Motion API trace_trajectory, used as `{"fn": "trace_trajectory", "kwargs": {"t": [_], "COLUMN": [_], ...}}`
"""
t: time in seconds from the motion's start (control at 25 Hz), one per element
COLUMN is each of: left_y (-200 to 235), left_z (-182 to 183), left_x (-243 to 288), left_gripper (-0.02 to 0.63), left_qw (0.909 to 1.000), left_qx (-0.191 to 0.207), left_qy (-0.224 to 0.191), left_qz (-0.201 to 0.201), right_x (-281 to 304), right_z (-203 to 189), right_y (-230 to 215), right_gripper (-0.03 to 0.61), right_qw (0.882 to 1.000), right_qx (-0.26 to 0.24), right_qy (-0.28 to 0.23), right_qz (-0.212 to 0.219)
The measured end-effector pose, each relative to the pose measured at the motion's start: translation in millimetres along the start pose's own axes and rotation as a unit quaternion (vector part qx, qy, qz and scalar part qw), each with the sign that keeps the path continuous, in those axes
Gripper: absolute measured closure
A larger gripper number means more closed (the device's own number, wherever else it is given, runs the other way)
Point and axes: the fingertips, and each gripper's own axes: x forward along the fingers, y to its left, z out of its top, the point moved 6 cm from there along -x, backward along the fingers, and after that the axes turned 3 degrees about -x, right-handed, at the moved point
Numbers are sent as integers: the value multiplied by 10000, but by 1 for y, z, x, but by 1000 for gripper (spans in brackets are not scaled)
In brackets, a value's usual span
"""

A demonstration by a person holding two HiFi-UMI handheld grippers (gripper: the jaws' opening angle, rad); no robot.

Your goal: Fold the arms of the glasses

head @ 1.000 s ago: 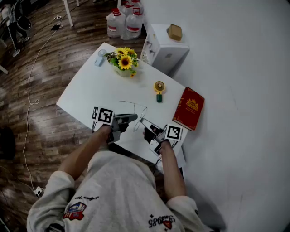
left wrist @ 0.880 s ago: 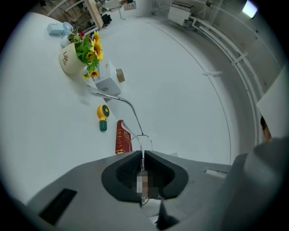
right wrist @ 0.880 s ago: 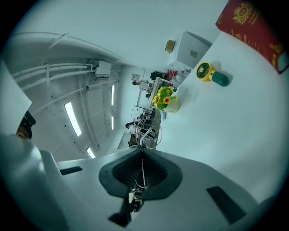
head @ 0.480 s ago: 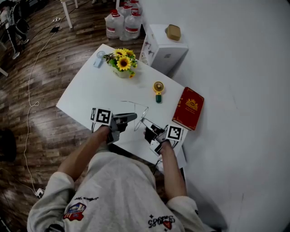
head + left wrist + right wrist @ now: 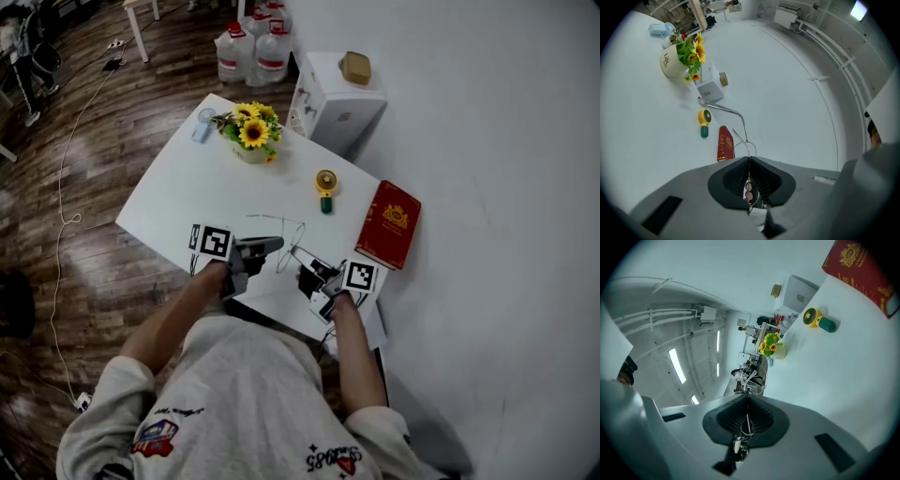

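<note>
The thin wire-framed glasses [image 5: 286, 232] hang just above the white table [image 5: 178, 192], held between both grippers. My left gripper [image 5: 277, 244] is shut on the frame: in the left gripper view the rim wire and nose pads [image 5: 748, 194] sit between the closed jaws [image 5: 749, 158]. One arm of the glasses [image 5: 717, 107] sticks out ahead of it, unfolded. My right gripper [image 5: 306, 269] is shut on the other side of the glasses, and a thin wire [image 5: 746, 422] runs through its closed jaws [image 5: 747, 395].
A red book [image 5: 389, 223] lies at the table's right edge. A small yellow-and-green gadget [image 5: 326, 186] sits beside it. A pot of sunflowers [image 5: 251, 136] and a light-blue object [image 5: 203, 122] stand at the far side. Behind the table are a white box [image 5: 342, 98] and water bottles [image 5: 253, 42].
</note>
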Motion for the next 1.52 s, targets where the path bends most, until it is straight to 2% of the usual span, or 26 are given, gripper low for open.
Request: {"fn": "trace_trajectory", "kwargs": {"t": [0.08, 0.12, 0.24, 0.4, 0.48, 0.56, 0.6, 0.68, 0.8, 0.88, 1.04, 1.2, 1.28, 1.36, 1.44, 1.52], "left_y": [0, 0, -2, 0, -1, -5, -6, -3, 6, 8, 6, 13, 17, 16, 15, 11], "left_z": [6, 6, -5, -7, -8, -10, -9, -4, -10, -10, 0, 20, 27, 33, 34, 33], "left_x": [4, 6, 11, 14, 14, 17, 18, 17, 11, 7, -16, -49, -63, -69, -68, -65], "left_gripper": [601, 601, 601, 601, 601, 600, 592, 499, 437, 423, 422, 422, 422, 423, 430, 450], "left_qw": [9984, 9982, 9994, 9985, 9983, 9979, 9979, 9964, 9965, 9964, 9962, 9925, 9848, 9704, 9489, 9235], "left_qx": [552, 560, -149, -136, -177, -241, -43, 488, 286, 281, 663, 1062, 1407, 1990, 2672, 3321], "left_qy": [143, 196, 316, 525, 563, 579, 604, 683, 746, 754, 508, -207, -472, -492, -295, -107], "left_qz": [24, 32, -21, 17, -5, -188, -233, -129, 235, 257, 236, 573, 900, 1276, 1650, 1917], "right_x": [0, 0, 1, 5, 5, 2, 1, 1, -1, -3, -6, -10, -11, -11, -10, -8], "right_z": [0, 0, -2, 0, -2, -5, -7, -7, -6, -3, -2, -1, 0, 1, 2, 1], "right_y": [0, 0, 2, 6, 6, 3, 1, -1, -4, -6, -6, -5, -5, -5, -5, -4], "right_gripper": [568, 568, 568, 568, 568, 568, 568, 568, 568, 568, 568, 568, 568, 568, 568, 568], "right_qw": [10000, 10000, 9999, 9986, 9987, 9996, 9998, 9999, 9998, 9997, 9996, 9996, 9996, 9998, 9999, 9999], "right_qx": [12, 20, -57, -389, -376, -143, -39, 4, 170, 226, 253, 241, 210, 166, 129, 112], "right_qy": [21, 36, 108, 213, 218, 199, 178, 122, 65, 43, 40, 27, 33, 41, 50, 69], "right_qz": [27, 29, 102, 286, 277, 119, 49, 77, 26, -27, -78, -161, -176, -121, -37, 19]}}
